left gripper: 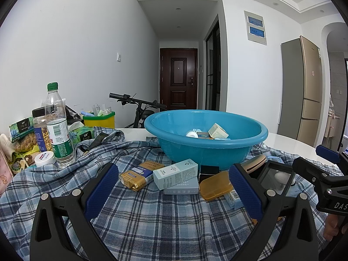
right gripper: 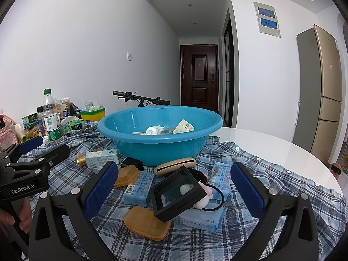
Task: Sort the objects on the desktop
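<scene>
We hold both tools low over the plaid cloth, nothing gripped. Left gripper has its jaws wide and empty; right gripper likewise, wide and empty.

Nearest, right view: amber pill case at 6 o'clock, black frame box tilted on top of it and on a blue wipes pack. A plush hair tie leans on the frame at 3 o'clock. Two blue tissue packs sit just behind.

Left view, near: gold packet at 10 o'clock, pale teal carton stacked on a flat box, a second amber case touching at 3 o'clock.

Further at 12 o'clock: blue basin, already holding a white bottle and small cartons, so sorting looks partly done.

Far at 10 o'clock: water bottle, snack jar.

Risks: the pile is layered, so pulling the frame likely drags the hair tie or tips the case. The cloth is loose; a low pass may snag it and shift the basin. The two grippers sit close, so they could clash.
</scene>
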Motion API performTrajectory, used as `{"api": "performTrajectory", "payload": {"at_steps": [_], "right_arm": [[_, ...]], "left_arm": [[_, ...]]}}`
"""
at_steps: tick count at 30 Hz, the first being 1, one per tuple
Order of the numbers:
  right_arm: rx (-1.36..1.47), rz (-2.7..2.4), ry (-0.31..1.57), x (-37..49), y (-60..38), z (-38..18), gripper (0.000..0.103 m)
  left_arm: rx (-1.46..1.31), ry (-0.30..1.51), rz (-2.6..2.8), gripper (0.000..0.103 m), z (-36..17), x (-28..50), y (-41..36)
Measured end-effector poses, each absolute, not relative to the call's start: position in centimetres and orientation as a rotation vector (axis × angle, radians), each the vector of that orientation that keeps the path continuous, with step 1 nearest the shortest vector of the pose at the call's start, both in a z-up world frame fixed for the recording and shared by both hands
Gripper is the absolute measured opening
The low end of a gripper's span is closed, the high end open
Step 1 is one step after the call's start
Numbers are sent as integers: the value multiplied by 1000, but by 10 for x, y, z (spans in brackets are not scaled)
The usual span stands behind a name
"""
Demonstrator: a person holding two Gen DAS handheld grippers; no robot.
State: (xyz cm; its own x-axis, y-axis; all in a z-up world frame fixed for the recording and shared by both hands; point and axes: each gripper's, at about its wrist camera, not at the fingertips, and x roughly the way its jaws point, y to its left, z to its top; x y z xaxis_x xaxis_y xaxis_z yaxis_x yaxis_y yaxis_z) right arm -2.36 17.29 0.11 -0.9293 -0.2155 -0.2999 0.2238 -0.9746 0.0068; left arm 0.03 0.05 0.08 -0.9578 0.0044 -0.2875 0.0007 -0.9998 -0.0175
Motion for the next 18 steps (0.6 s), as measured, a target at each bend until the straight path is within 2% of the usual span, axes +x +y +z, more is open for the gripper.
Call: {"api": "performTrajectory", "payload": {"at_steps": [18], "right_arm": [[443, -2883, 40, -24, 173, 1, 103]], "left_arm": [[-457, -27, 3105, 103, 4, 1, 3]]}}
